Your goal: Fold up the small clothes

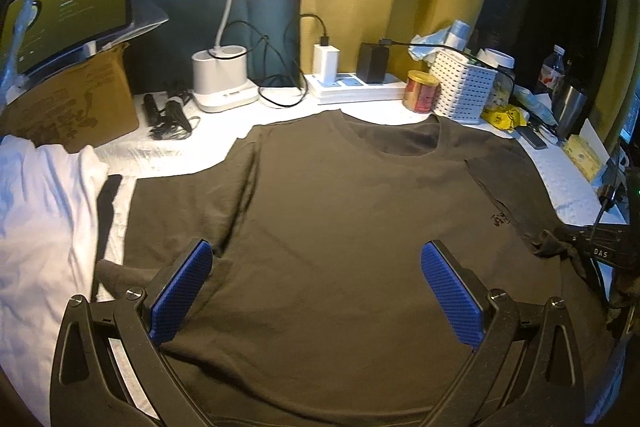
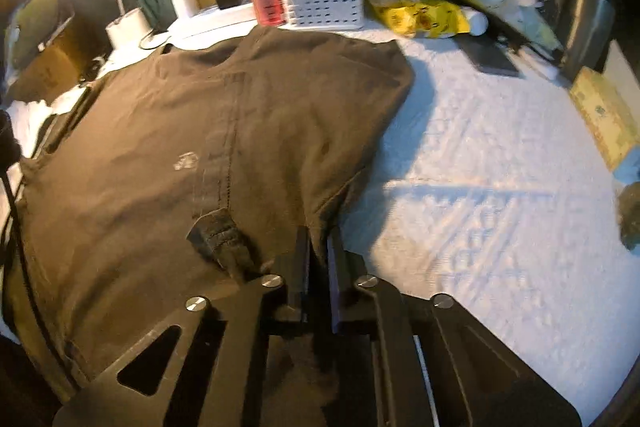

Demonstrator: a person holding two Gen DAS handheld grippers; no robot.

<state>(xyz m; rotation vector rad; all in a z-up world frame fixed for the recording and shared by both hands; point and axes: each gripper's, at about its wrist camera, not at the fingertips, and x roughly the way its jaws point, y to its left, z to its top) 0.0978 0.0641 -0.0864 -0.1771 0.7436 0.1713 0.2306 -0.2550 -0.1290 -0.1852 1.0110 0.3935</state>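
A dark brown shirt (image 1: 340, 211) lies spread flat on the white-covered bench (image 2: 500, 167), its collar toward the white basket (image 1: 466, 89) at the back. The sleeve on the basket's side is already turned in over the chest, its edge running down past a small printed logo (image 1: 499, 219).

Your left tongs (image 1: 316, 291) hover over the shirt's lower middle, nearer you than the basket. They are spread wide, blue pads (image 1: 182, 291) well apart, and hold nothing.

Your right tongs (image 2: 318, 255) are pinched tight on a fold of shirt fabric at the edge below the basket. The cloth rises in a small ridge into the jaws, so the grip looks secure. In the left view these tongs appear only as a dark shape at the shirt's edge.

This looks like the early part of the fold, with one side being brought in. To do it well, carry the gripped edge across toward the side away from the basket in a low, even arc, so the crease runs straight from shoulder to hem. Consider lowering your left tongs onto the shirt's middle to pin it, because the cloth may slide on the bench cover. Watch the bunched hem near your right tongs; smooth it before letting go.
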